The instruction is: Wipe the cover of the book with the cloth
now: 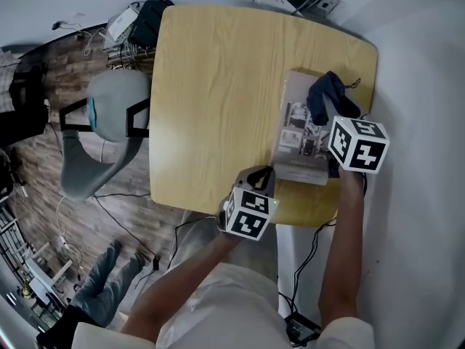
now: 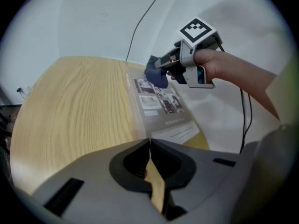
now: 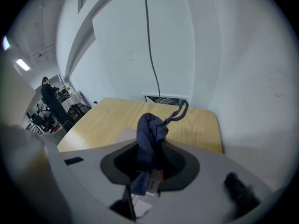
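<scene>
Wooden table (image 1: pixel 211 86) holds book (image 1: pixel 298 140); right gripper (image 3: pixel 149 164) grasps cloth (image 3: pixel 150 129) above it; left gripper (image 2: pixel 150 143) clenched, empty.

- The book (image 1: pixel 301 133) lies on the table (image 1: pixel 218 86), by its right edge.
- The cloth (image 1: pixel 328 97) is over the book's far end.
- The left gripper (image 1: pixel 264 174) is just near-left of the book.

The tabletop (image 1: pixel 211 100) is light yellow wood with round corners. It stands close to a white wall (image 1: pixel 421 64). A thin book (image 1: pixel 294 133) lies flat on it, on the right side, near the edge. The book's cover faces up. It is grey with small pictures and a white strip at the near end.
</scene>
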